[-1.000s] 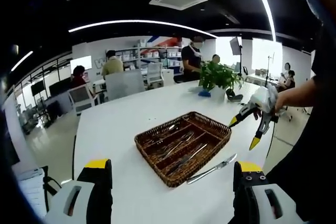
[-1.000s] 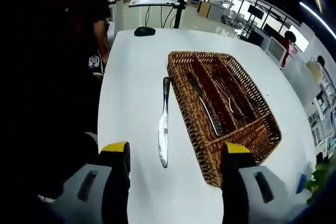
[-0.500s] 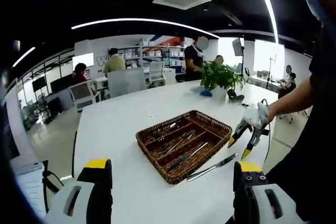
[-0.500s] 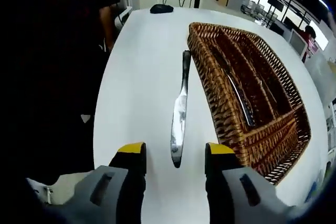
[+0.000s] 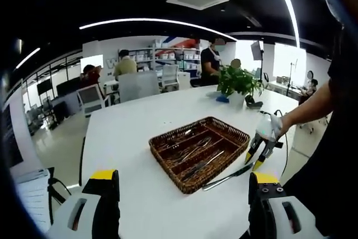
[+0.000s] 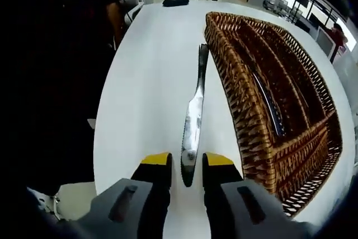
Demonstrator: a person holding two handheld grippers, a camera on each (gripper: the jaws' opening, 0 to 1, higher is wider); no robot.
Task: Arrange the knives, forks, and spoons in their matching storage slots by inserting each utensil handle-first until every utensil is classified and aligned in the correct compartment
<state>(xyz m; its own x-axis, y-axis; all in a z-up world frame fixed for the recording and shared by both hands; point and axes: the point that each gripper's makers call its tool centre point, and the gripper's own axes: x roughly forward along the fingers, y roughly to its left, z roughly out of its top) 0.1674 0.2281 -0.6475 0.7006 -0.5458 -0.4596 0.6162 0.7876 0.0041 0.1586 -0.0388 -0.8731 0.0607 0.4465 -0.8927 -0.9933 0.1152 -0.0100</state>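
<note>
A table knife [image 6: 193, 116] lies flat on the white table [image 6: 145, 82], just left of the wicker cutlery basket [image 6: 238, 90]. My right gripper [image 6: 187, 162] is open but narrowed, its jaws standing close on either side of the blade tip with thin gaps. In the left gripper view the same knife [image 5: 226, 177] lies along the basket's [image 5: 168, 163] near side, and the right gripper [image 5: 254, 160] hangs over its right end. My left gripper [image 5: 183, 176] is wide open and holds nothing, well short of the basket. Several utensils [image 5: 193, 152] lie in the basket's long slots.
A person's dark clothes [image 6: 56, 82] fill the left side, close to the table edge. A black object [image 6: 175, 1] lies at the table's far end. A potted plant [image 5: 238, 82] stands beyond the basket. People and chairs [image 5: 134, 85] are in the background.
My right gripper has come down and forward onto the knife's blade tip, its jaws narrowing around it. The left gripper's view has barely shifted.
</note>
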